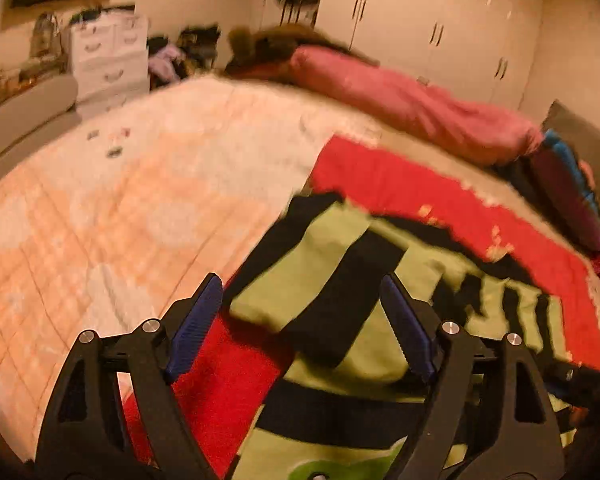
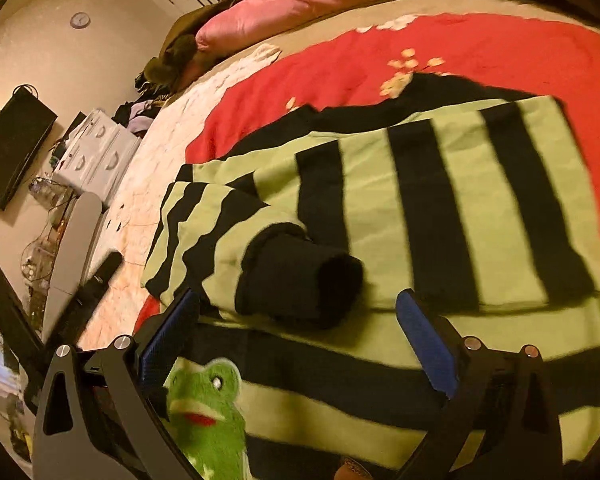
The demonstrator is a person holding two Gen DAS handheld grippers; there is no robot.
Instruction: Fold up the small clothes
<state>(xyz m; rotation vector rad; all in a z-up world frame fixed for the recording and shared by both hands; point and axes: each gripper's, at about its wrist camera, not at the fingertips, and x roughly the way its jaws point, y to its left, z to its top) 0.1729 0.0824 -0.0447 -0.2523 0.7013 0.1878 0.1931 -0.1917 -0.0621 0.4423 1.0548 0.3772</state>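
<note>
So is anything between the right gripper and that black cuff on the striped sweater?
Nothing visible. The right gripper is open just above the sweater, and the cuff lies right ahead of its fingers.

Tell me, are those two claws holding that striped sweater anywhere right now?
No. Both the left claw and the right claw hang open above the striped sweater, with nothing pinched between their pads.
</note>
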